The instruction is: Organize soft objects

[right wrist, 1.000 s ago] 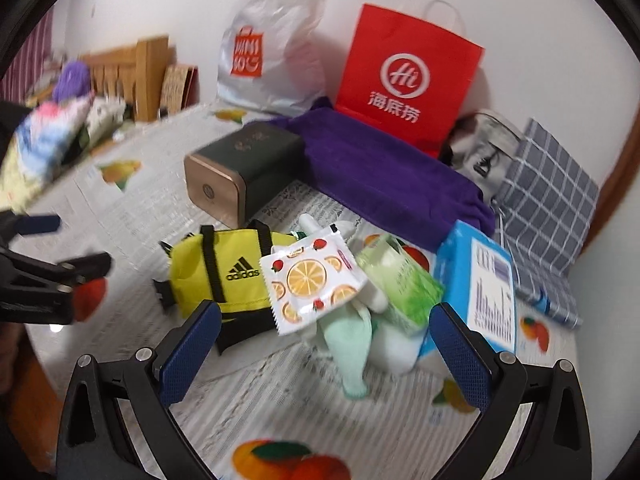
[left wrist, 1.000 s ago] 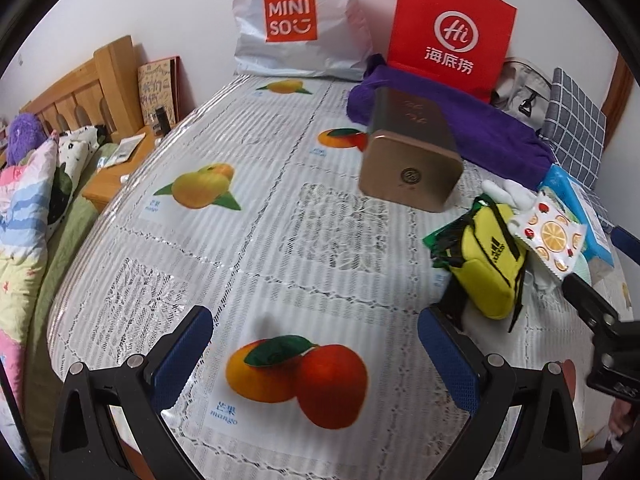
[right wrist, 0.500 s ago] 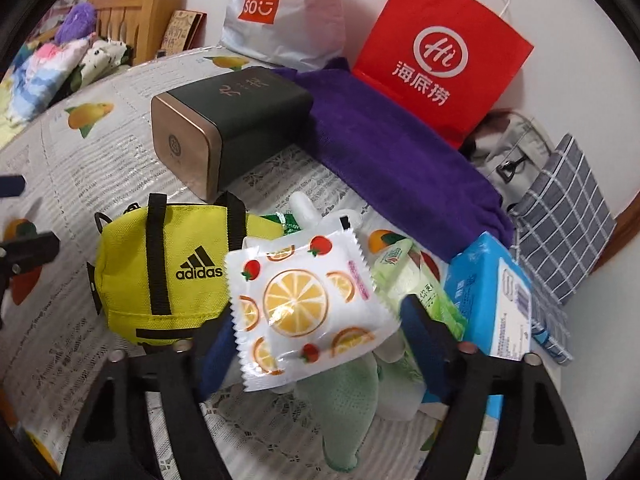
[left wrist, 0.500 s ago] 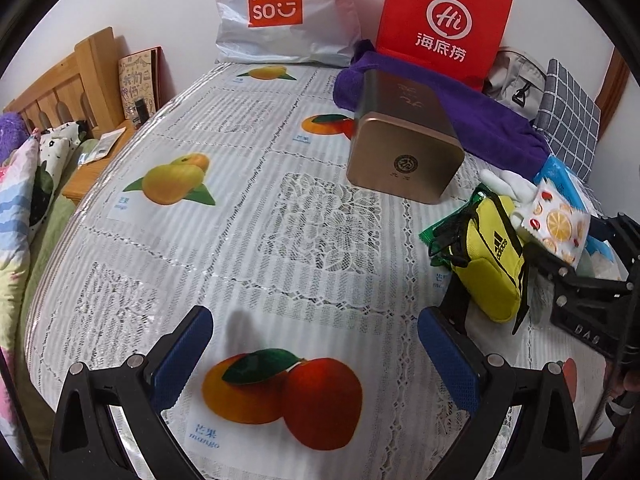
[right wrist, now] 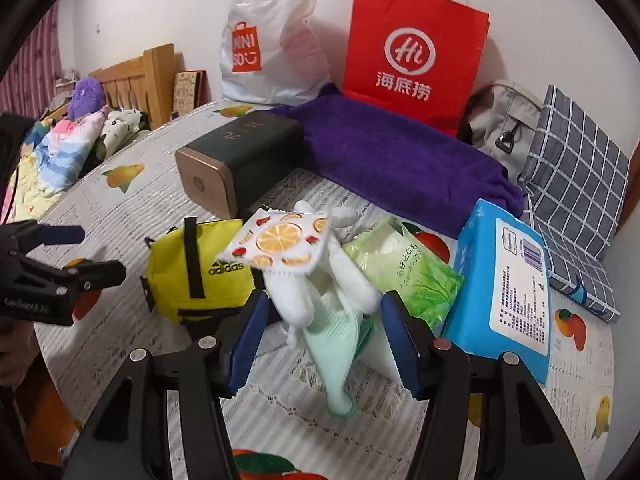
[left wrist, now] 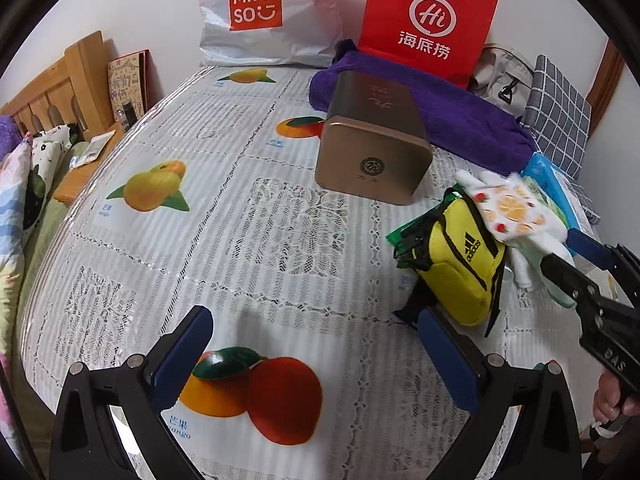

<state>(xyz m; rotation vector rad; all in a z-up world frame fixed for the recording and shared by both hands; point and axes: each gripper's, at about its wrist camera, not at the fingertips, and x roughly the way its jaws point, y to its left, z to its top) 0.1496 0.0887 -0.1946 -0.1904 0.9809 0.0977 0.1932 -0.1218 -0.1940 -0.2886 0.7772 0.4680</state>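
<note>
Bench (left wrist: pixel 248 240): carried a lace-patterned cover printed with mangoes and bore all the items.
Purple towel (right wrist: pixel 400 160): lay along the far side, in front of the red paper bag (right wrist: pixel 412 56) and the white plastic bag (right wrist: pixel 268 40).
Dark box (right wrist: pixel 240 160): lay on its side near the middle, its gold end facing the cameras.
Blue tissue pack (right wrist: pixel 504 280): sat at the right edge of the soft pile.
Yellow pouch (right wrist: pixel 200 268): sat at the left edge of the pile, just beside the cloths.
Green wipes pack (right wrist: pixel 408 268): lay between the cloths and the blue pack.
White and mint cloths (right wrist: pixel 324 308): were heaped at the near side of the pile, with the orange-print sachet (right wrist: pixel 280 240) resting on top.
Right gripper (right wrist: pixel 324 344): jaws were closing around the cloths; whether the pads pressed them could not be told.
Left gripper (left wrist: pixel 316 356): jaws stood wide over bare cover, holding nothing.
</note>
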